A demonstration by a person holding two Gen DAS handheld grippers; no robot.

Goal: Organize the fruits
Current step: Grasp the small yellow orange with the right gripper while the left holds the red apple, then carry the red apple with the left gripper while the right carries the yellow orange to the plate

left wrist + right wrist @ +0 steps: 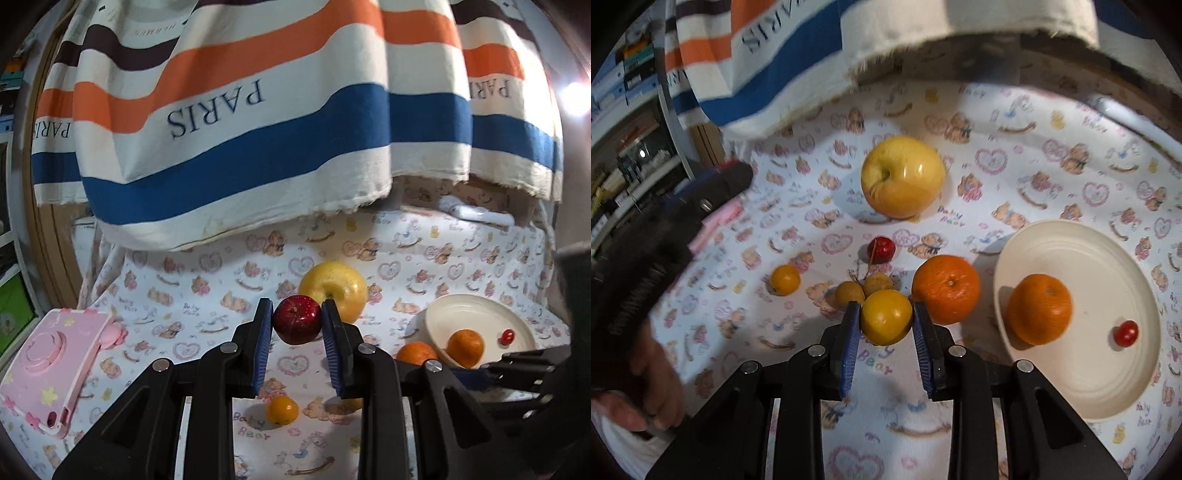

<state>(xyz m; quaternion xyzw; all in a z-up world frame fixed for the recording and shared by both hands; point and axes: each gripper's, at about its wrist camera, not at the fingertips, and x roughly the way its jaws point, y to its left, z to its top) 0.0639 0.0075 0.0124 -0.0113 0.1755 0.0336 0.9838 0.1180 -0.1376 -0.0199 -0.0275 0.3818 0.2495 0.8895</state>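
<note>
Fingers [266, 332]: one red apple [296, 319]

Left gripper [297, 325] raised above the table, blue pads clamped on a red apple [296, 319], right gripper [886, 321] angled downward, pads pressing a yellow fruit [885, 316], left hand [653, 387] gripping its handle

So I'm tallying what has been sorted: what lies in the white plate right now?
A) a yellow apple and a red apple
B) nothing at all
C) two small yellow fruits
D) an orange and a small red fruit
D: the right wrist view shows the white plate holding an orange and a small red fruit, while the yellow apple sits on the cloth outside it.
</note>
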